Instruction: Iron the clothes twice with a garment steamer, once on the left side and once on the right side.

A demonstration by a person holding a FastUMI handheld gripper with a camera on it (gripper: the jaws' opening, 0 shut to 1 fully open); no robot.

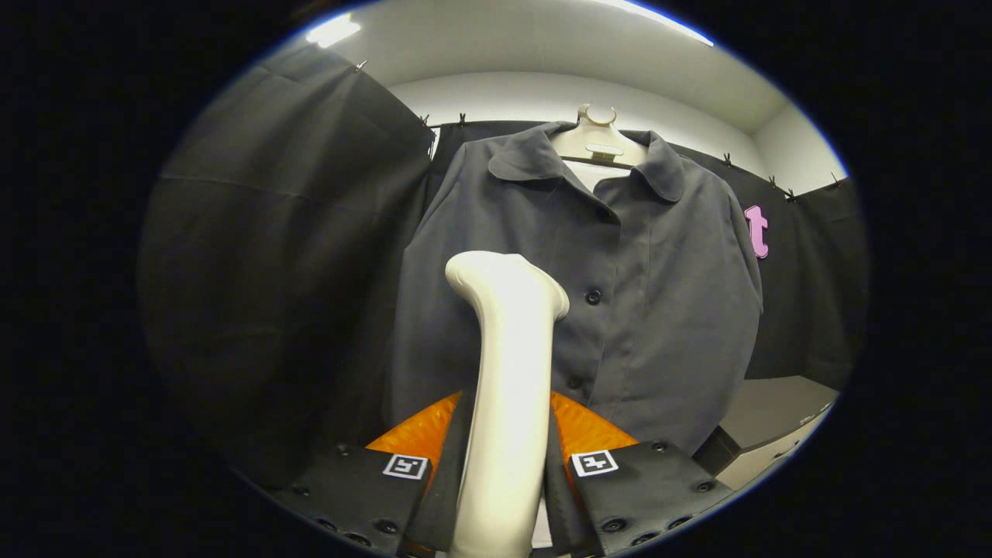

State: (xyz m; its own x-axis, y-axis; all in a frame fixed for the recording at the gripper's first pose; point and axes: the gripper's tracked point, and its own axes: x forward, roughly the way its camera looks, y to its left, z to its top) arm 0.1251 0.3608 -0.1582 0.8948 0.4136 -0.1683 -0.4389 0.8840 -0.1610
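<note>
Both fingers [422, 434] of the tool [505, 430] press against the upright white handle of the garment steamer [508, 372], one on each side, so the tool is clamped on it. The steamer rises from between the fingers, and its rounded head bends toward the shirt, in front of the shirt's left half near the button row. Whether the head touches the cloth is hard to tell. The steamer's lower end is cut off below the fingers. A dark grey buttoned shirt [651, 294] hangs beyond the steamer on a pale hanger [597, 143], collar open, fabric fairly smooth with soft folds at the sleeves. Its hem is hidden behind the fingers. A grey desk [775, 407] corner shows beside the shirt's lower edge.
</note>
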